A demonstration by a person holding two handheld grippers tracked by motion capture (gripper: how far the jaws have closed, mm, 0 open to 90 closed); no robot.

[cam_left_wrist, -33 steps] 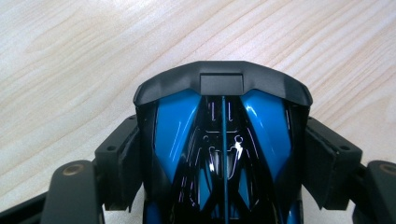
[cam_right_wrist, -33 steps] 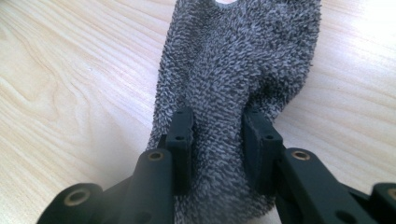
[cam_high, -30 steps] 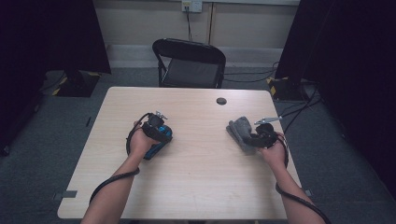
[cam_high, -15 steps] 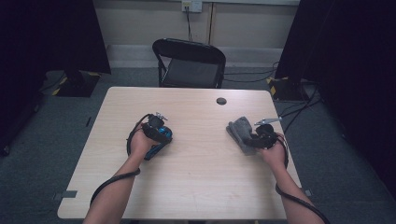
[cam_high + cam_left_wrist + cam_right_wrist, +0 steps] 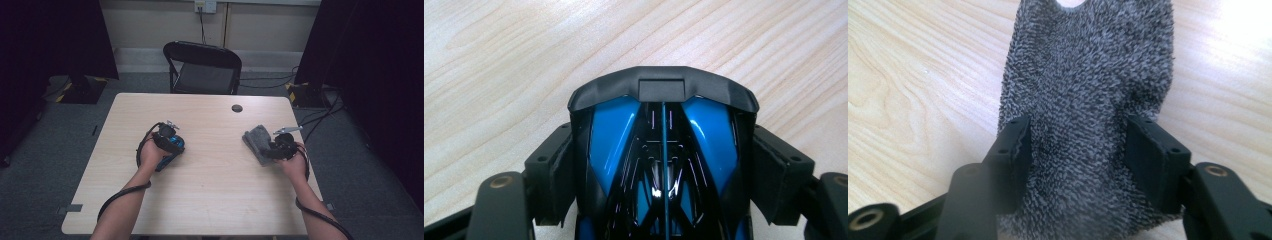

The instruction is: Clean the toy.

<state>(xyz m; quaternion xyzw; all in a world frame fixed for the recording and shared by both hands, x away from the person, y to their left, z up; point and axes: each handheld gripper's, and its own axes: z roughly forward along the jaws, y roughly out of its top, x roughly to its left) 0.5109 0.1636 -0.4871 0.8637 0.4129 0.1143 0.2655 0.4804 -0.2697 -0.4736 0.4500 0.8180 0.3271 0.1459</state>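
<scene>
Clamping an unmarked blue-black toy car (image 5: 663, 165), left tool (image 5: 663, 172).

A bare recording room or lab, set up for filming at a table.

A plain light-wood table (image 5: 210, 200) stands on grey carpet (image 5: 45, 165), with a black folding chair (image 5: 202, 67) behind it. Black curtains (image 5: 50, 35) hang at both sides. Cables (image 5: 310, 107) run across the floor to a wall socket (image 5: 205, 5).
</scene>
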